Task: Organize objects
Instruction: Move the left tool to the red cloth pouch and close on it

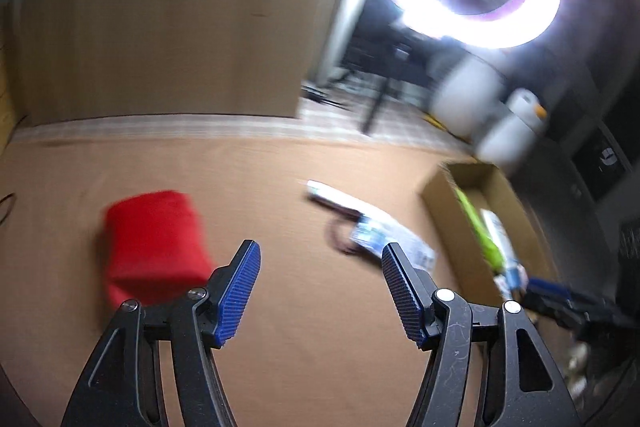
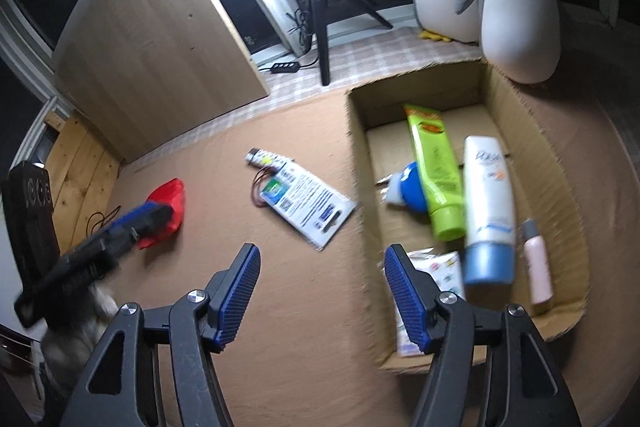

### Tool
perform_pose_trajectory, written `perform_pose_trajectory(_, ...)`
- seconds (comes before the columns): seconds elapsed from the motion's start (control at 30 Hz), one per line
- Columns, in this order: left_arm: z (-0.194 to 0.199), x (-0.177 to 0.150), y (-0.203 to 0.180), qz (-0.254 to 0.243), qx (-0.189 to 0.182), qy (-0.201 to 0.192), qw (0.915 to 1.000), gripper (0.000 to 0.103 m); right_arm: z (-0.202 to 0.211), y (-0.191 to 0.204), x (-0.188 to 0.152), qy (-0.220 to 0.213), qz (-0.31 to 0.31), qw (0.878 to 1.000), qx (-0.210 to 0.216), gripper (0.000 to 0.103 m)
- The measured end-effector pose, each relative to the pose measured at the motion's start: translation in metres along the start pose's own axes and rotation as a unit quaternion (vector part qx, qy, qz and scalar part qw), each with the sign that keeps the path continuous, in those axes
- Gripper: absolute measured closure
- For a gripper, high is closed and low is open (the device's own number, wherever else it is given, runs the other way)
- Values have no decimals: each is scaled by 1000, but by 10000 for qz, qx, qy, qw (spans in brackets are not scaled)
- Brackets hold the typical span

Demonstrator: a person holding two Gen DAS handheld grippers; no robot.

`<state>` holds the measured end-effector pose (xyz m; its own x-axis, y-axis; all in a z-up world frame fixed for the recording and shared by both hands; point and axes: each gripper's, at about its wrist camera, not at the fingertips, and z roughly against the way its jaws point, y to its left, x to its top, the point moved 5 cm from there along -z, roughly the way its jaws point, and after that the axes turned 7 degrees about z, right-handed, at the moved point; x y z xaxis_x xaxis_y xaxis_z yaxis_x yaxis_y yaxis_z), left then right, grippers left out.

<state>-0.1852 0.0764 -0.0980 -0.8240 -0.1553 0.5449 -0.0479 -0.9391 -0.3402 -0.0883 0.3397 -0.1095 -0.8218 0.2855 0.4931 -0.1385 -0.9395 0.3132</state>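
both grippers spread, holding nothing: left gripper (image 1: 320, 291), right gripper (image 2: 322, 293). red pouch (image 1: 154, 243) lies well left of the cardboard box (image 2: 356, 163); soft fabric could slip a shallow pinch.

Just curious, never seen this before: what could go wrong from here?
1. The flat card packet lies flush on the table, so the fingers may slide off it.
2. A thin red wire beside it could snag.
3. The cardboard box is already crowded; new items may pile on the tubes.
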Motion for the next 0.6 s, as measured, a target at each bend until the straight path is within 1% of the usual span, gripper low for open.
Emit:
perform_pose_trajectory(0.1,7,18,41,206,269,-91,9994,35,-2,13,-9,38,33,10000,-18,42)
perform_pose_trajectory(0.27,5,46,95,483,660,-160,9965,35,-2,29,-25,74,58,9999,-87,42)
perform_pose_trajectory(0.43,-19,68,140,804,959,35,9921,35,1,36,-43,114,20,9997,-194,42)
perform_pose_trajectory(0.6,-53,75,161,1059,1065,299,9882,35,2,33,-58,196,-155,9994,-254,42)
